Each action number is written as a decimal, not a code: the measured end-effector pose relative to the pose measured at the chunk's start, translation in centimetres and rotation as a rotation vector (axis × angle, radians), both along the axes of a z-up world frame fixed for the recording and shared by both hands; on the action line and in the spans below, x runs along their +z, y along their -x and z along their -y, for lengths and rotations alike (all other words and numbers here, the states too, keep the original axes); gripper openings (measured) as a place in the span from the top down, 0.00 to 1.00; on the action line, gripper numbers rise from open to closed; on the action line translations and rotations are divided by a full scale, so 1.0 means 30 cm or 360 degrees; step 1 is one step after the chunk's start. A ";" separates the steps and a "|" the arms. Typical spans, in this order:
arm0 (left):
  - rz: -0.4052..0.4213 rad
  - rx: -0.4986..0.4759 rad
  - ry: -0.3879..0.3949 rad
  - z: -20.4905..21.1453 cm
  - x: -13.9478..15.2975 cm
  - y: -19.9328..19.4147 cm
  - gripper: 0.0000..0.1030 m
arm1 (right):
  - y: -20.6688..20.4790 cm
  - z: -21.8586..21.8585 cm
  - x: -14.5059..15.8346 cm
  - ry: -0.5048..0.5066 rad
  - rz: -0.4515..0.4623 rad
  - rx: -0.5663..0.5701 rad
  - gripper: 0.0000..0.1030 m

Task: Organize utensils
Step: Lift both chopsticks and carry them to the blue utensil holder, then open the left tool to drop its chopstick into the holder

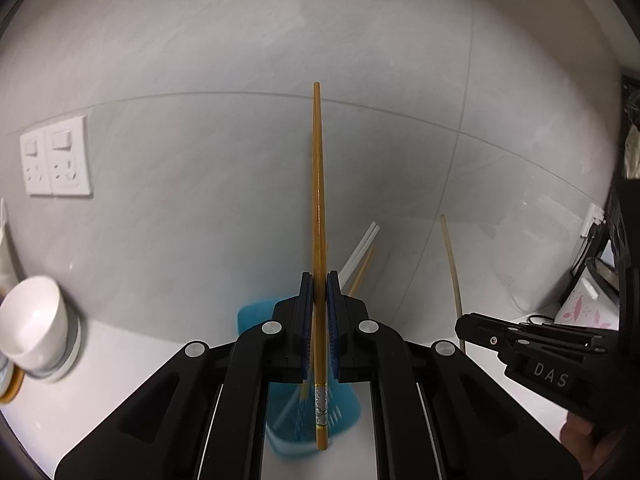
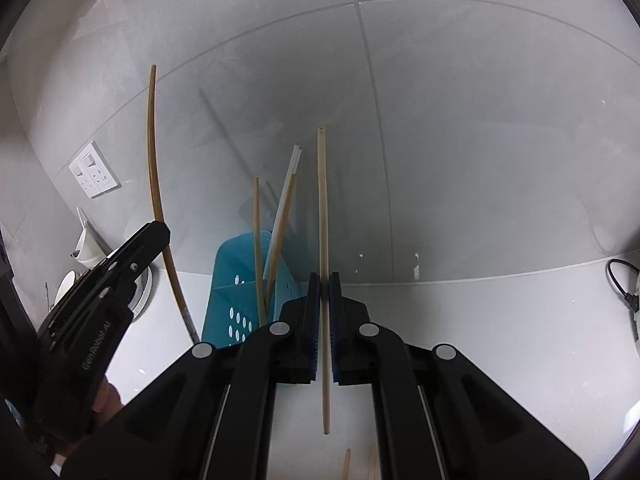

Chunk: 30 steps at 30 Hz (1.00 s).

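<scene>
Grey tiled wall [image 1: 200, 60], white counter [image 2: 480, 340]. Left gripper [image 1: 320, 280] clamps brown chopstick [image 1: 319, 180] upright; right gripper [image 2: 324, 280] clamps pale chopstick [image 2: 322, 200] upright. Blue holder [image 2: 236, 280] with more chopsticks [image 2: 257, 220] stands on counter, just behind both grippers.

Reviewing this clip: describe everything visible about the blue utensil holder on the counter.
The blue utensil holder looks like plastic: teal, with oval holes in its front wall and an inner divider. It stands upright on the white counter near the tiled wall. Several chopsticks, pale wood and white, stand in it, leaning out at the top. Neither tool touches it. The left wrist view shows it only blurred behind the tool.
</scene>
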<state>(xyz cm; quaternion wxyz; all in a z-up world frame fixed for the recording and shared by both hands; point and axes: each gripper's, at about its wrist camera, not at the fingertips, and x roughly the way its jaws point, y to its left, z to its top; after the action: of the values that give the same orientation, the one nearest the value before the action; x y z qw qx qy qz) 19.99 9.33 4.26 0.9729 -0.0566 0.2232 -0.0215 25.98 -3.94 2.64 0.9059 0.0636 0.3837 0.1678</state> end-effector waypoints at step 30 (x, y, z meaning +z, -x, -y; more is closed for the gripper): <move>-0.0139 -0.0078 -0.0026 0.025 -0.178 -0.064 0.92 | -0.034 -0.027 -0.077 0.0015 -0.0041 0.0015 0.97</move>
<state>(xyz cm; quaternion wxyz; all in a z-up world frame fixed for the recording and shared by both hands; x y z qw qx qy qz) 21.92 8.57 -1.10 0.9618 -0.0441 0.2670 -0.0409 26.99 -3.15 0.33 0.9004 0.0597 0.3963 0.1693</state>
